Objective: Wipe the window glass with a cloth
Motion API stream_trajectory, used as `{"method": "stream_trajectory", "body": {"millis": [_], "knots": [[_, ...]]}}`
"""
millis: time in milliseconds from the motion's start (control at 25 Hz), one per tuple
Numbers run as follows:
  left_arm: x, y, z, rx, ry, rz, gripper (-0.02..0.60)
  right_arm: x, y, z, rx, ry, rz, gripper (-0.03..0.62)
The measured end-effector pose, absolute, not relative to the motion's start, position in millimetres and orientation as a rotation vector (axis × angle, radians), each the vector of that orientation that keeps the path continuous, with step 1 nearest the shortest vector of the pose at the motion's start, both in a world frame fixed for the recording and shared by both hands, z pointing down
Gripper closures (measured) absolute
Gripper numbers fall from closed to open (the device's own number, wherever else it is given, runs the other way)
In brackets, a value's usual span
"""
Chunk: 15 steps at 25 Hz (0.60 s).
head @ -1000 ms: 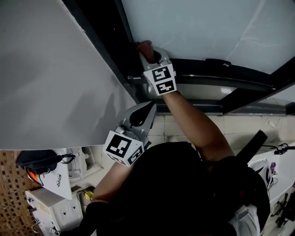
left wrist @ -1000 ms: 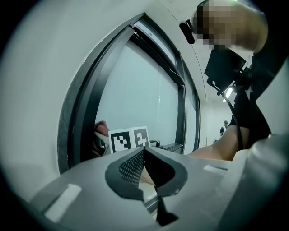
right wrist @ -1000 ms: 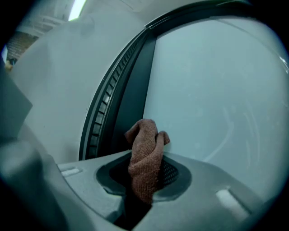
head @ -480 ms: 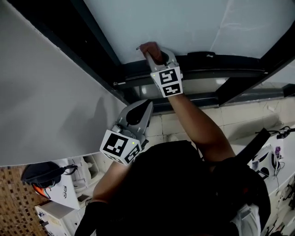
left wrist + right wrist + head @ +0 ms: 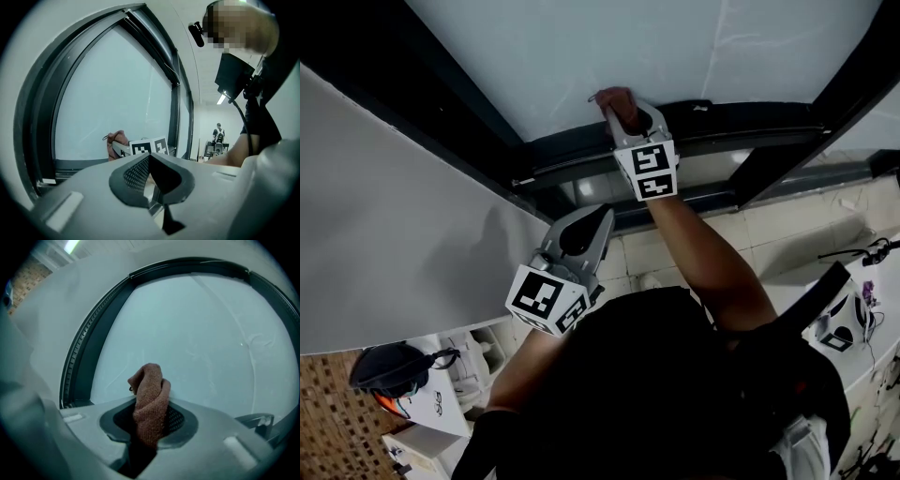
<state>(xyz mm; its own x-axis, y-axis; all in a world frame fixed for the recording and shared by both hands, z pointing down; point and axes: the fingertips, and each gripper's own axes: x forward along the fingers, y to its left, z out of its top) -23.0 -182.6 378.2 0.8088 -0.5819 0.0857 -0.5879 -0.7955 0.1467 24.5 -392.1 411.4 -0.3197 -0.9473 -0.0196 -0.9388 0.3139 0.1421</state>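
Far ahead of me the window glass [image 5: 675, 47] fills the view, pale and milky with daylight, with a few faint streaks on it. A dark frame [image 5: 572, 155] holds it, and a rail runs across beneath. On the left a plain white wall [image 5: 384, 234] slants away. Nearer than the rail I see pale tiles [image 5: 787, 225]. At the near left are a brown brick-patterned surface [image 5: 323, 412] and a white cabinet [image 5: 422, 441]. In the left gripper view a strip light [image 5: 221, 99] glows far off to the right.
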Motion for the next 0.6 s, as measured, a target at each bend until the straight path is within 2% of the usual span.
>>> {"method": "stream_trajectory", "body": {"millis": [600], "knots": [[-34, -186, 378, 2.819, -0.954, 0.022, 0.565, 32, -391, 418, 1.86, -2.437, -0.143, 0.514]]}}
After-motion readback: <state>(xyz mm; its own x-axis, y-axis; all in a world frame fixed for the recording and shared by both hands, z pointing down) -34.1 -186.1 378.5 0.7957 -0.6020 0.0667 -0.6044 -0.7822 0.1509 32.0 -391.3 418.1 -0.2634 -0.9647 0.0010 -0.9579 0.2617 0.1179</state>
